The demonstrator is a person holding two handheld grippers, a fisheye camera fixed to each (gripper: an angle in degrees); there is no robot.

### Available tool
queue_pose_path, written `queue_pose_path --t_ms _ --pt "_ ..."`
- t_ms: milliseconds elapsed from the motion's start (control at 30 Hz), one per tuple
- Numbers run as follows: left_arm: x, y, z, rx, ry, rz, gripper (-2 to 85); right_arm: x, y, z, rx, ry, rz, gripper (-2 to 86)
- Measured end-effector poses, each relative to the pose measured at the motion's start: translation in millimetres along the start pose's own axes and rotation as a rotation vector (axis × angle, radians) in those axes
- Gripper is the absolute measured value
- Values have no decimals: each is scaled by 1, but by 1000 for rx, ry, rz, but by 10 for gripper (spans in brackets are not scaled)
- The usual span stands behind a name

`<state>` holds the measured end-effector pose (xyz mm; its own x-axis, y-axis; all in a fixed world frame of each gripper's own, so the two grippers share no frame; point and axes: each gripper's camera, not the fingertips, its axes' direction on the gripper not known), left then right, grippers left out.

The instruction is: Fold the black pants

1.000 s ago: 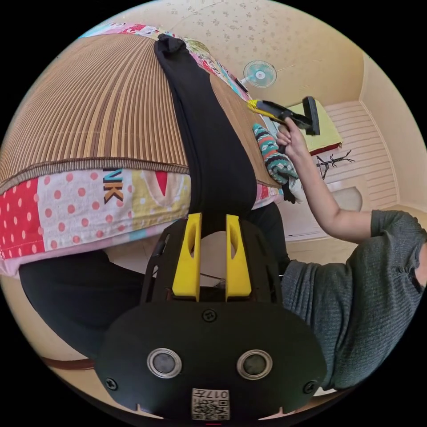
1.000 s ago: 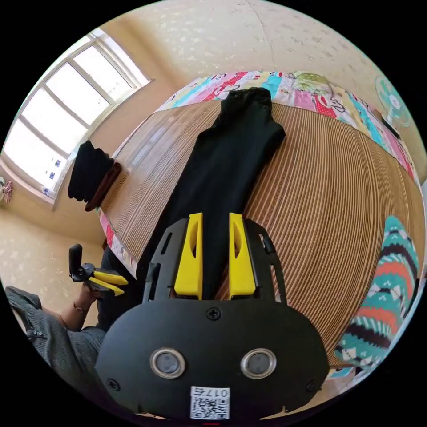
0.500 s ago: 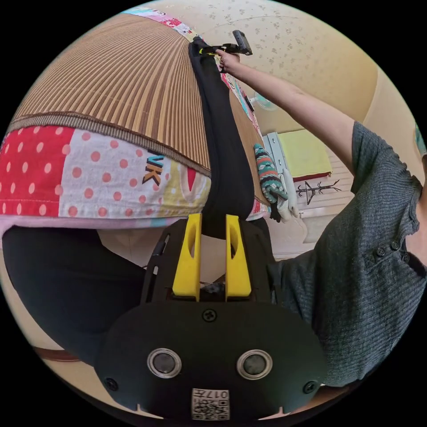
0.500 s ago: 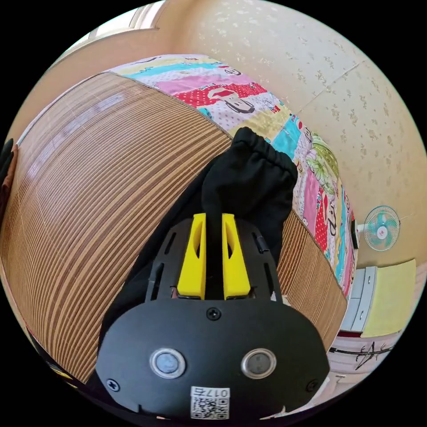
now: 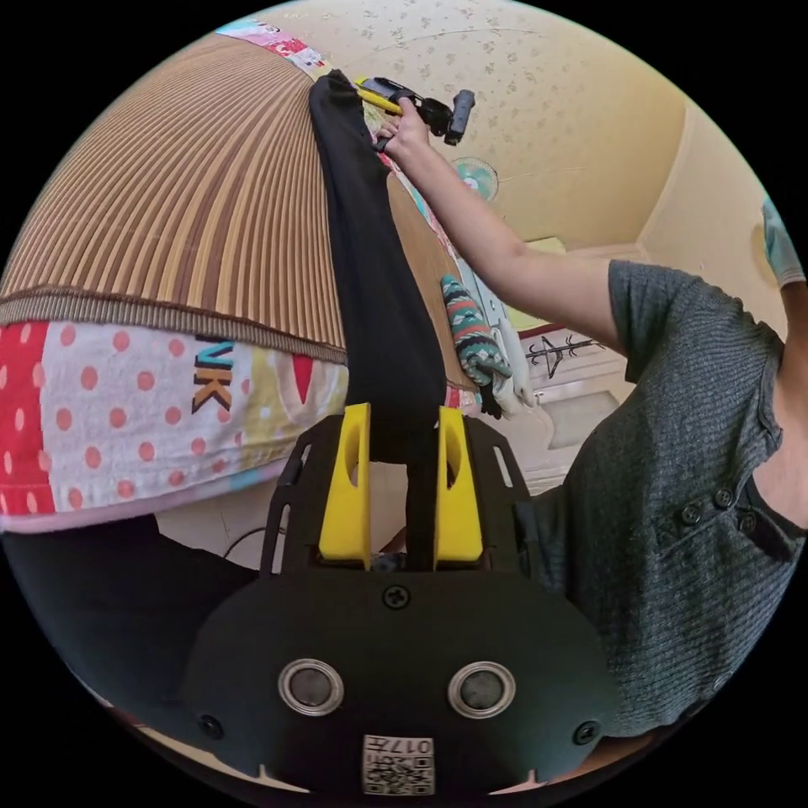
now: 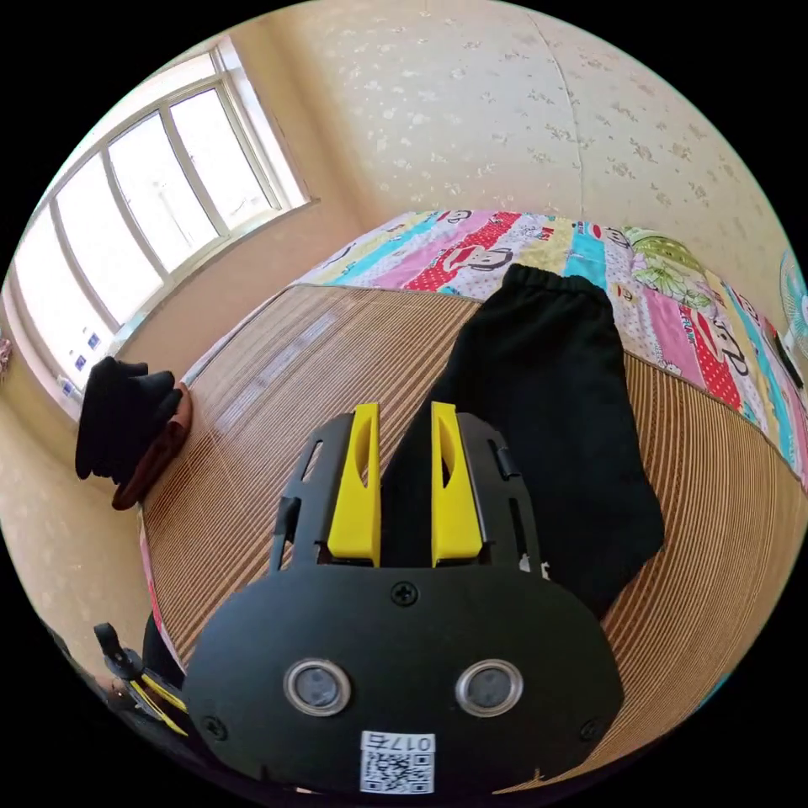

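Note:
The black pants [image 5: 370, 278] lie stretched in a long strip across the striped bamboo mat [image 5: 168, 185], and one end hangs over the bed's near edge. My left gripper [image 5: 404, 412] is open at that hanging end; a strip of black cloth runs down between the jaws beside the right one. In the right gripper view the wider gathered end of the pants [image 6: 547, 396] rests flat on the mat [image 6: 278, 396]. My right gripper [image 6: 405, 408] hovers open just above the pants. The right gripper [image 5: 379, 88] appears at the far end in the left gripper view.
A patchwork sheet [image 5: 126, 404] covers the bed under the mat. A patterned knit garment [image 5: 471, 337] hangs at the bed's side. Dark folded clothes [image 6: 126, 412] sit by the window [image 6: 143, 219]. The person's grey sleeve [image 5: 673, 471] is close on the right. A fan [image 5: 475, 177] stands behind.
Half a second ago the right gripper was shut on the gathered end of the pants; it has let go and drawn back. The left jaws have spread wider.

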<state>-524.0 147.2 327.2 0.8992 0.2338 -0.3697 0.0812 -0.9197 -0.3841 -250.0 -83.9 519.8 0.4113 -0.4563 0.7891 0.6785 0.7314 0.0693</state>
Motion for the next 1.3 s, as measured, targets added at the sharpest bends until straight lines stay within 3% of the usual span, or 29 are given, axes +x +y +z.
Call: queue_pose_path --t_ms 200,400,533,700,833,900,967,1100,1300 --pt "15 -27 31 34 -96 58 119 7 208 -98 -217 17 209 102" --pt "27 -26 74 6 -230 31 86 -26 339 -156 -183 -115 393 93" --pt "54 -9 94 24 -414 19 114 -37 358 -153 -178 -152 436 89" --pt "70 -1 141 -58 -502 58 123 -52 357 -156 -161 -18 367 64" --pt "79 -8 162 -103 -686 70 65 -53 348 -160 -193 29 312 43" --pt "79 -14 163 -144 -649 92 37 -51 346 -166 -181 23 283 24" --pt "81 -21 155 -197 -495 169 25 -47 347 -173 -164 -9 296 19" --pt "88 -17 119 -97 -299 231 13 -36 362 -197 -35 -184 355 16" --pt "61 -7 120 -175 -392 107 20 -7 381 -171 -168 -197 425 28"
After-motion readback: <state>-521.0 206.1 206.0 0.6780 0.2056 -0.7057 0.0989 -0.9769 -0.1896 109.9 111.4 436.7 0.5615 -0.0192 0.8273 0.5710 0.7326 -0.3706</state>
